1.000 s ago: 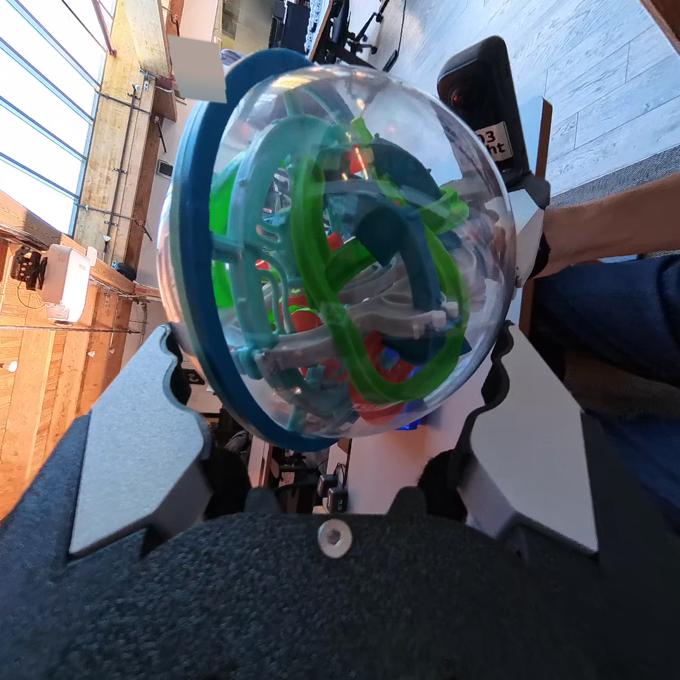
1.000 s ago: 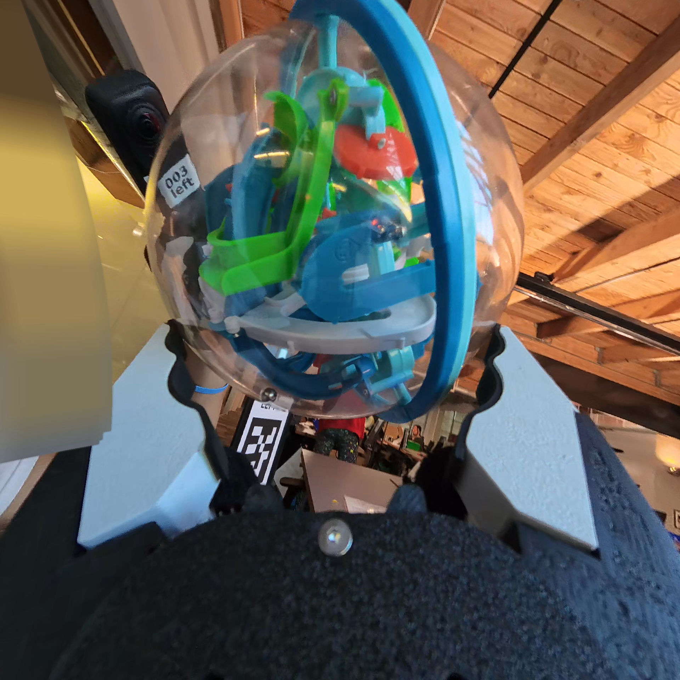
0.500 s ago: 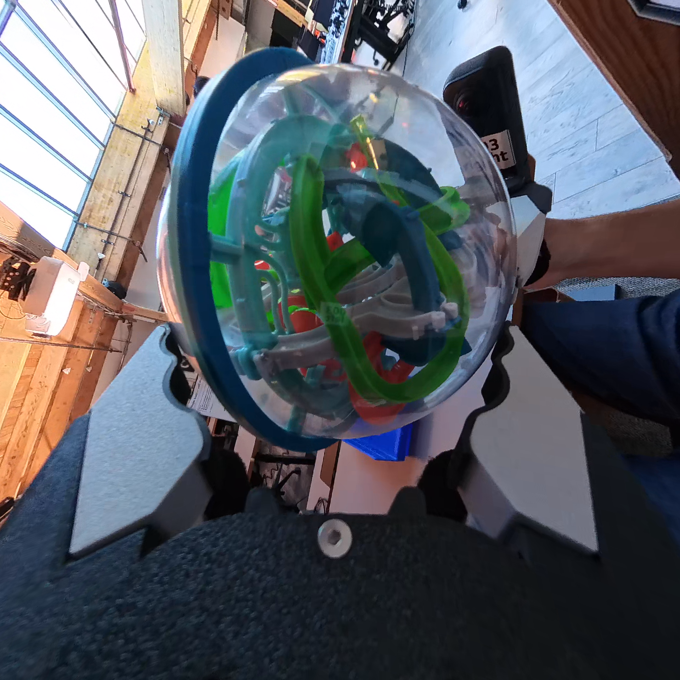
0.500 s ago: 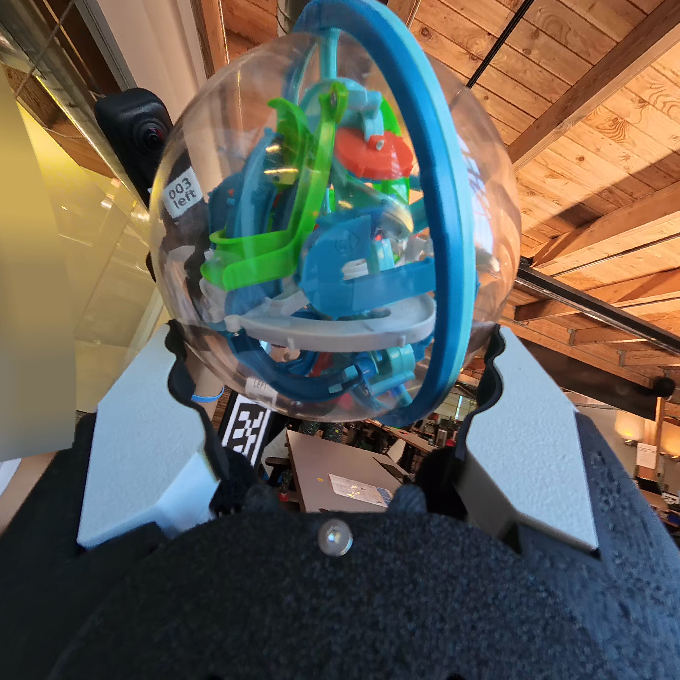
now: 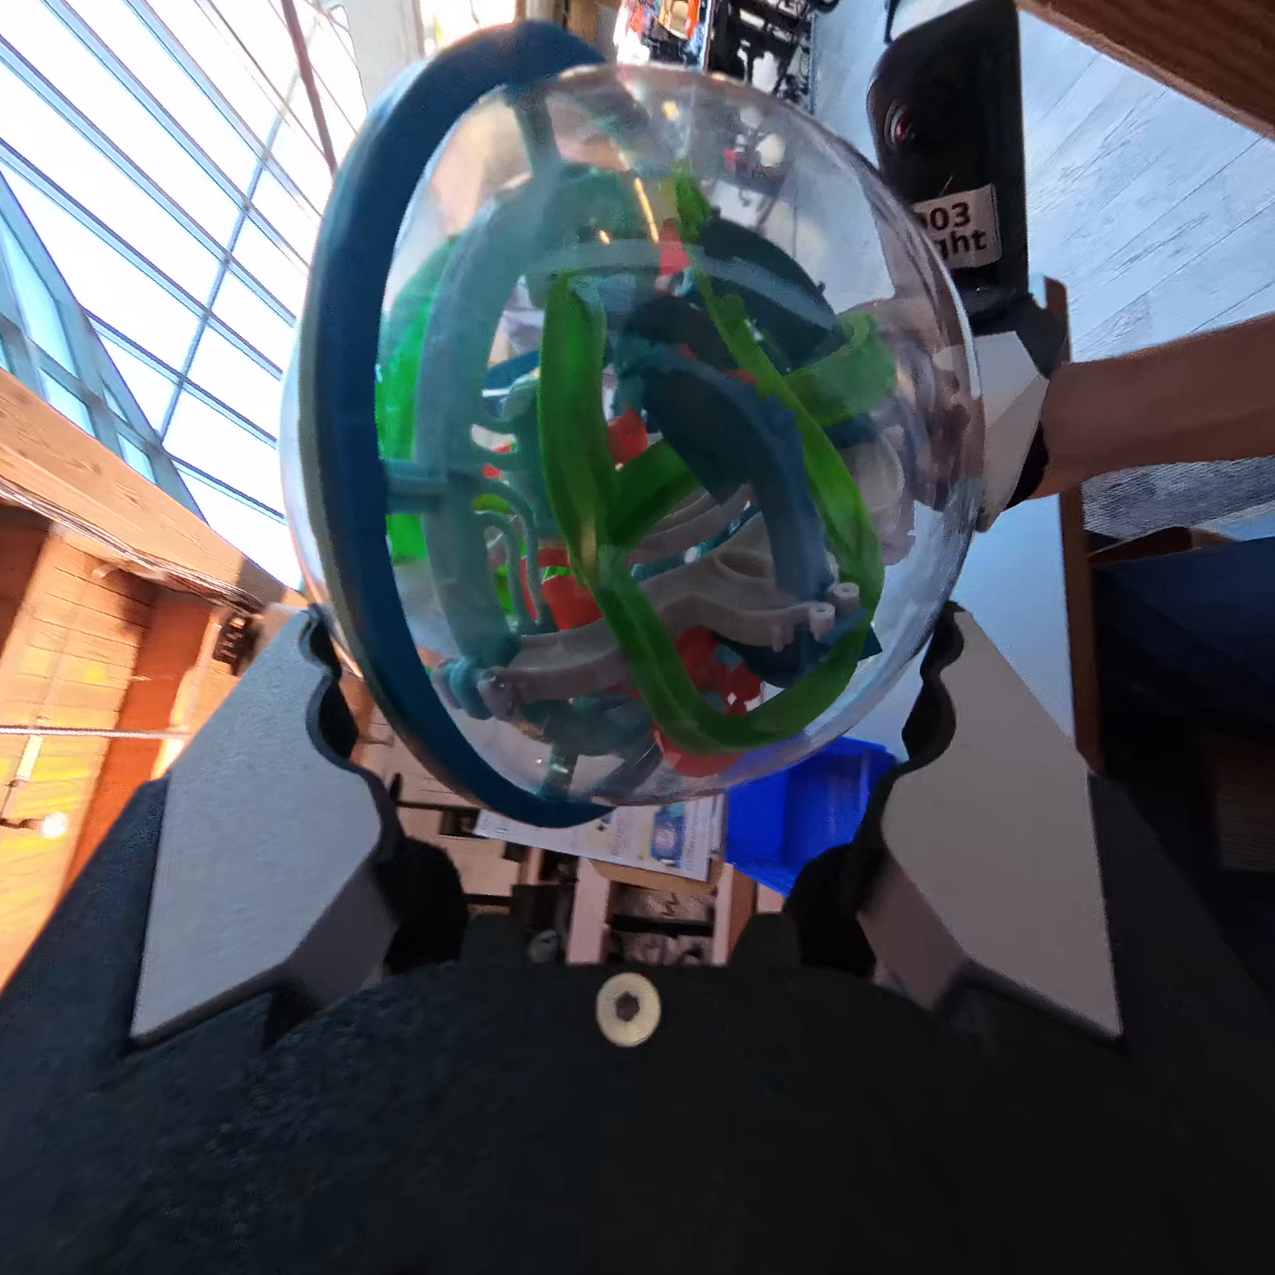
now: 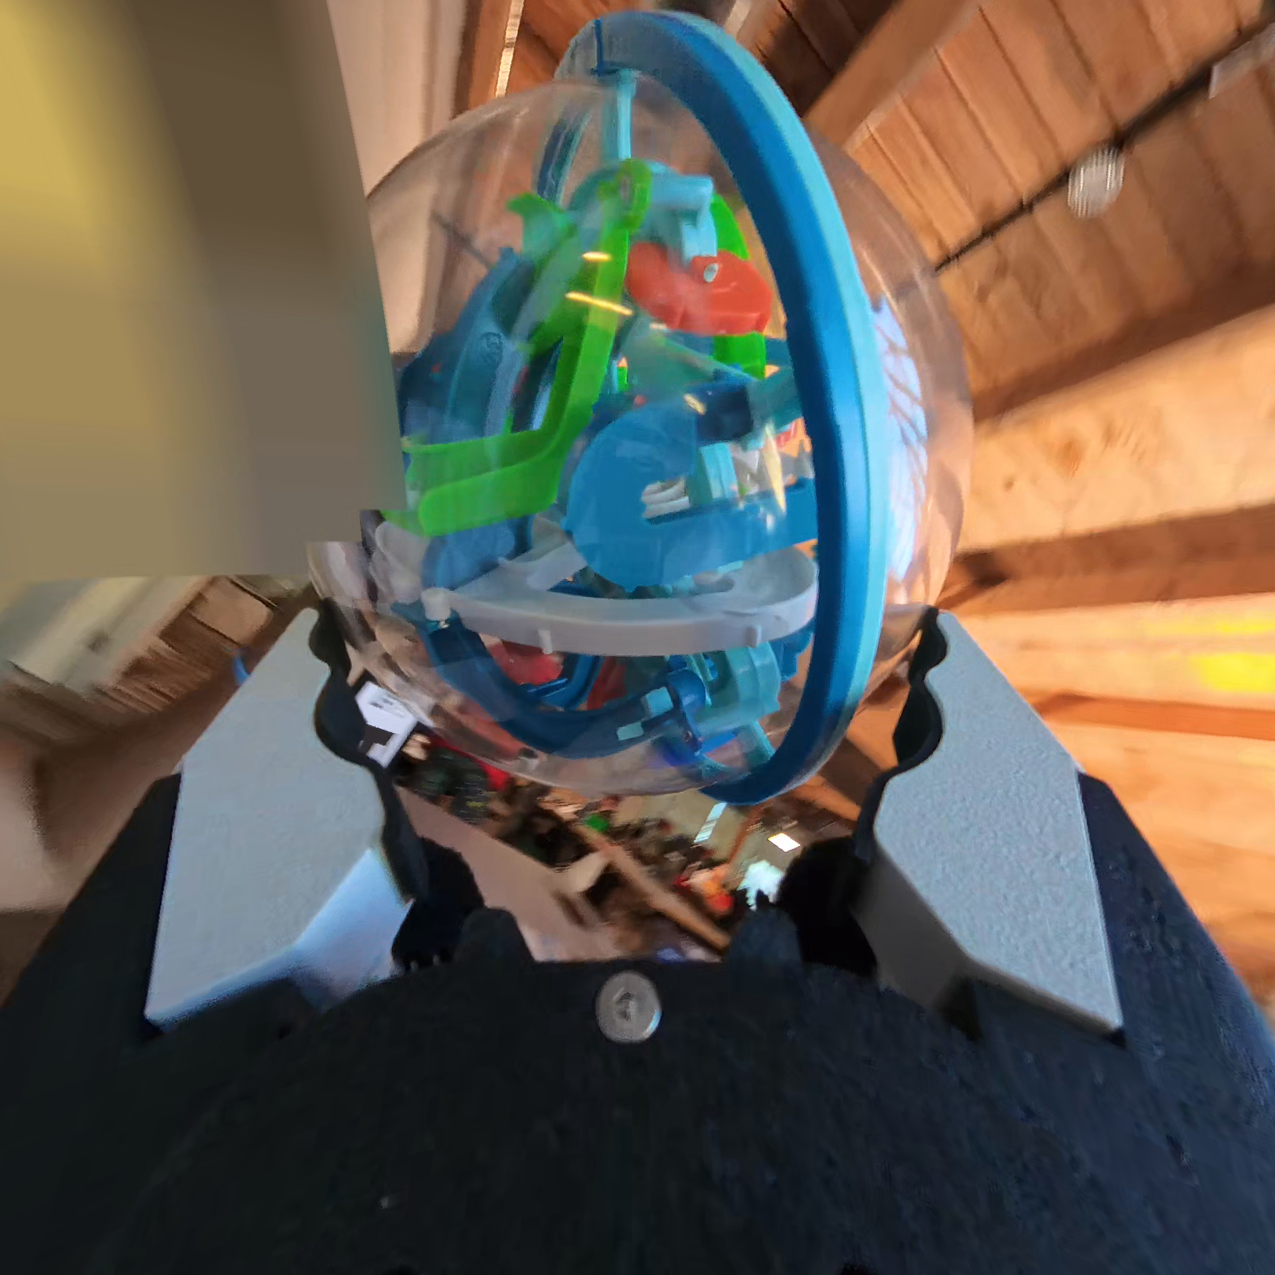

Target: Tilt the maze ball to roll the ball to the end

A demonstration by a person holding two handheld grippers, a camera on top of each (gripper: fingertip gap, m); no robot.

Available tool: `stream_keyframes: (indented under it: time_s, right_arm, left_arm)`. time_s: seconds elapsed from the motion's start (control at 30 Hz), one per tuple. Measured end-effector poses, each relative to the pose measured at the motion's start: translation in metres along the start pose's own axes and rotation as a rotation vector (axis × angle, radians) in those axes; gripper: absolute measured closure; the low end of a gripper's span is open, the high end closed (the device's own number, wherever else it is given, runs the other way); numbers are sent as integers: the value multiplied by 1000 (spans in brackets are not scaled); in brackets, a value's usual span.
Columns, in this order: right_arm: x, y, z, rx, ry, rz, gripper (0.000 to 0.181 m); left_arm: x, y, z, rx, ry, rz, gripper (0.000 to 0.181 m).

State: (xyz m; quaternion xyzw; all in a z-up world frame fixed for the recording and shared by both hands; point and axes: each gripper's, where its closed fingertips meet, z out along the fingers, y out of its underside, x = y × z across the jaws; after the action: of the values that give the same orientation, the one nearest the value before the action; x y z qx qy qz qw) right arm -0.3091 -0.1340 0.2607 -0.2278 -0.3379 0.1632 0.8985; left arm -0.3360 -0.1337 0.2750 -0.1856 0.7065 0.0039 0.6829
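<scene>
The maze ball (image 5: 621,428) is a clear sphere with a blue ring around it and green, blue, grey and orange tracks inside. It is held up in the air between both grippers. My left gripper (image 5: 631,655) is shut on it, one finger on each side of its lower half. My right gripper (image 6: 624,635) is shut on the maze ball (image 6: 641,448) from the opposite side. The right gripper's black camera housing (image 5: 945,138) shows behind the ball in the left wrist view. I cannot pick out the small steel ball among the tracks.
A person's bare forearm (image 5: 1159,428) reaches in from the right behind the ball. A blue bin (image 5: 800,814) and papers lie below it. Large windows (image 5: 138,241) are at the left. Wooden ceiling beams (image 6: 1069,276) fill the right wrist view, which is motion-blurred.
Both grippers have swung together with the ball still gripped. The backgrounds have shifted, the left view toward the windows and the right view across the ceiling. The small steel ball, seen low in the sphere earlier, no longer shows.
</scene>
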Motion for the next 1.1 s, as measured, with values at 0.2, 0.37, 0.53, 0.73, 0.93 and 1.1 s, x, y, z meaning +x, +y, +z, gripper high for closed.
stream_keyframes:
  time_s: [0.2, 0.37, 0.53, 0.73, 0.93, 1.1]
  right_arm:
    - [-24, -29, -4, 26, -25, -264, 27]
    - [-33, -39, -2, 19, -34, -262, 27]
    - [-39, -47, -3, 19, -41, -305, 27]
    - [-46, -56, -3, 12, -33, -376, 27]
    - [-58, -71, -6, 13, -24, -500, 27]
    - [-32, -40, 1, -136, -15, -216, 27]
  left_arm:
    - [12, -20, -23, 31, -111, 136, 22]
    - [15, -29, -32, 55, -120, 126, 22]
    - [18, -33, -37, 66, -140, 136, 22]
    - [20, -37, -40, 90, -153, 133, 22]
    - [25, -37, -42, 123, -160, 106, 22]
    - [17, -19, -27, 186, -91, -74, 23]
